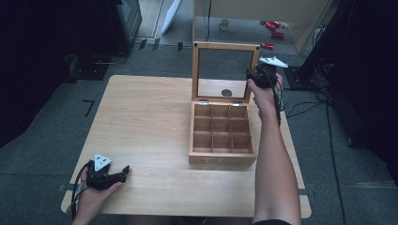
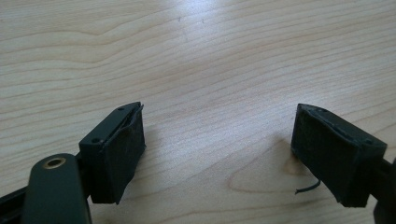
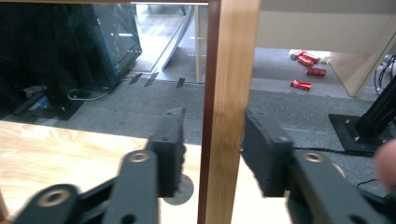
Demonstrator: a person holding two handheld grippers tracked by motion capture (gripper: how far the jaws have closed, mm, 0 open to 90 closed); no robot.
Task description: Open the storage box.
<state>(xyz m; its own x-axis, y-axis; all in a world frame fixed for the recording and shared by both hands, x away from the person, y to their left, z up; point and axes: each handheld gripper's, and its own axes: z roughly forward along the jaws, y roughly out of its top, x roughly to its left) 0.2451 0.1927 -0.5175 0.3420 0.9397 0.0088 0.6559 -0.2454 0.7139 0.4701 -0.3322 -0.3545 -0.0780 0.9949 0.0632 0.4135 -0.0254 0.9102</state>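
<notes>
Meanwhile, at the table: a person works a gripper in each hand over a pale wooden table (image 1: pixel 150 122).
Box: a wooden box (image 1: pixel 220 157) with nine bare compartments sits right of the table's centre, its front wall facing the person.
Lid: the glass-paned lid (image 1: pixel 225 46) stands upright at the box's 12 o'clock edge, hinged open; the floor behind shows through the pane.
Right gripper: the right gripper (image 1: pixel 257 75) is held up at the lid's 3 o'clock side, at the frame's right post.
Right jaws: in the right gripper view the wooden lid post (image 3: pixel 231 107) stands between the two black pads (image 3: pixel 170 149); the jaws are partly parted, with a slim gap on the left side and the right pad at or just beside the wood, so no firm clamp shows.
Left gripper: the left gripper (image 1: pixel 117 177) rests low at the table's 7 o'clock corner, well apart from the box.
Left jaws: wide apart in the left gripper view, the pads (image 2: pixel 123 149) hold nothing, with bare table grain (image 2: pixel 210 70) between them.
Background: red items (image 3: pixel 308 63) lie on the grey floor beyond the table.
</notes>
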